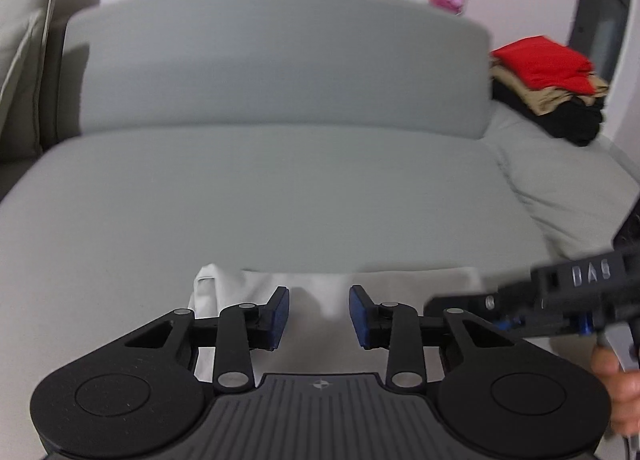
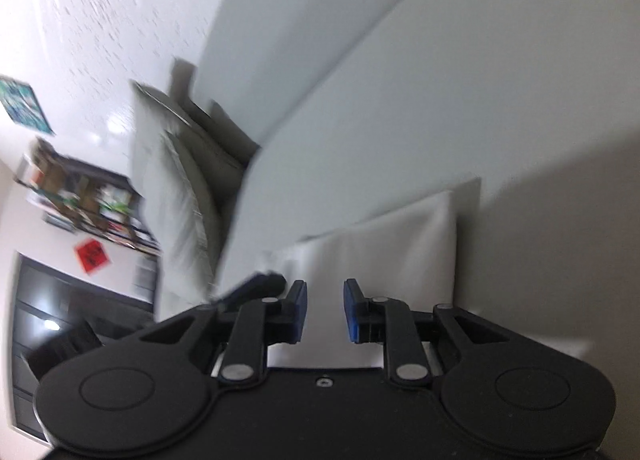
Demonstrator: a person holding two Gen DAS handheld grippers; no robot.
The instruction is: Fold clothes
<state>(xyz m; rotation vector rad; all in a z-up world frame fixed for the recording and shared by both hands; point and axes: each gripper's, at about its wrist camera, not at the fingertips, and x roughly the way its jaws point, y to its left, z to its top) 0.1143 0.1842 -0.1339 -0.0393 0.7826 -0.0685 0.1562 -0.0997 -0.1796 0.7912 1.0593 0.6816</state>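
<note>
A white folded garment lies on the near part of the grey sofa seat. My left gripper hovers over it, open, with nothing between its blue pads. The right gripper body reaches in from the right edge, held by a hand. In the tilted right wrist view the same white garment lies flat under my right gripper, which is open with the cloth showing in the gap between the pads. The left gripper's tip shows just left of it.
A stack of folded clothes, red on top of tan and black, sits on the sofa's right end. The sofa backrest stands behind. Pale cushions lean at the left end, with shelves and a dark cabinet beyond.
</note>
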